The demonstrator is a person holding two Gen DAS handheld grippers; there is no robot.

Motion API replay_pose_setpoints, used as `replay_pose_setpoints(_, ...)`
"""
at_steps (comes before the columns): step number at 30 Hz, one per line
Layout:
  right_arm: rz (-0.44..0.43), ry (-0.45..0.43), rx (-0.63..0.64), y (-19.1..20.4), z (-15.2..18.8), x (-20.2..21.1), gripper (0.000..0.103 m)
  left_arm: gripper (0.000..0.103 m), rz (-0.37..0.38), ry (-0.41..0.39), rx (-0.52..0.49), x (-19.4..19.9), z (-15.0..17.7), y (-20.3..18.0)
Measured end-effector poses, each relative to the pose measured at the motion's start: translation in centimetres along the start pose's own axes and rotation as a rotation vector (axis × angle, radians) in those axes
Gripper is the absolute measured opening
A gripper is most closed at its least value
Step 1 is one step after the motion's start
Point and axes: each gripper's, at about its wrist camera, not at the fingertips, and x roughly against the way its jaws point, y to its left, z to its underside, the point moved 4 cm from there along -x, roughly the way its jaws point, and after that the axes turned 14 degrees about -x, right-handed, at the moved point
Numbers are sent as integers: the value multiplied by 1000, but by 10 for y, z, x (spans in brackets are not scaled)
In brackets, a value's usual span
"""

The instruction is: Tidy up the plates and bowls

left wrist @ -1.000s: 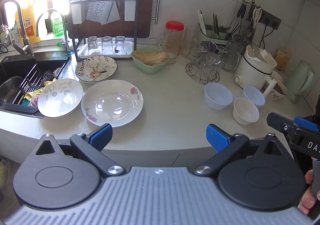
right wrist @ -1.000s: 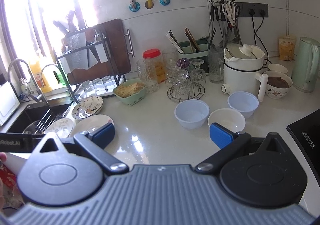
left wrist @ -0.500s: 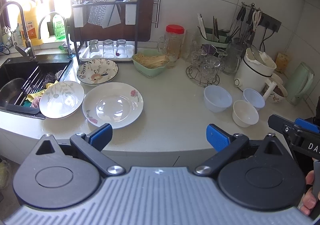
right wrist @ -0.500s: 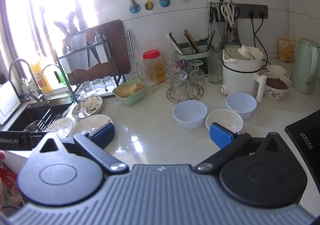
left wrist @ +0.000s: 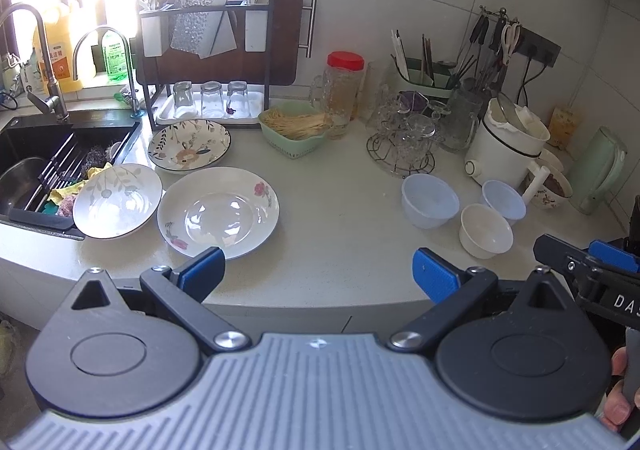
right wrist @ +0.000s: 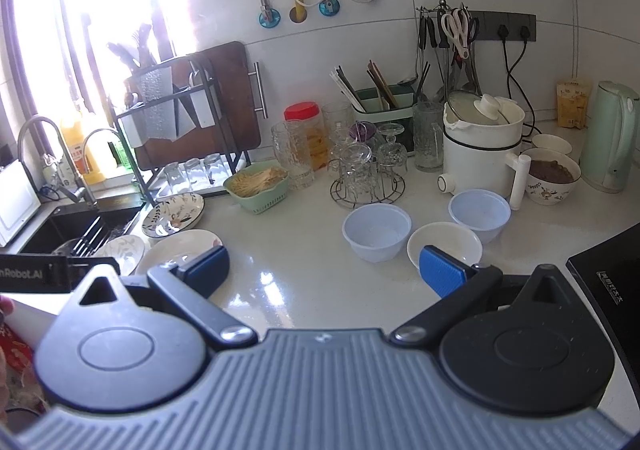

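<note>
Your left gripper (left wrist: 318,270) and right gripper (right wrist: 324,268) both hover short of the desk (left wrist: 344,209), fingers spread wide and empty, nothing gripped yet. Three glossy, shallow plates (left wrist: 218,211) lie clustered by the sink (left wrist: 36,165), probably for stacking. Three smooth, deep bowls (right wrist: 376,232) sit near the right, just beside the white cooker (right wrist: 482,147).

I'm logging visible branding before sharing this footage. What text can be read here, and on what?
"DAS", cut off at the frame edge: on the right gripper.
"nRobot.AI", start cut off: on the left gripper.
Orange bottle label, green bottle label, yellow packet, cooktop mark: too small to read.
</note>
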Motion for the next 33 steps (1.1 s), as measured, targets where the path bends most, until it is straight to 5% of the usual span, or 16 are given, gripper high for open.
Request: replay_pose_setpoints(33,-30,62,17,27,13,-25,103,102,-26,61,-11,-22,1,35)
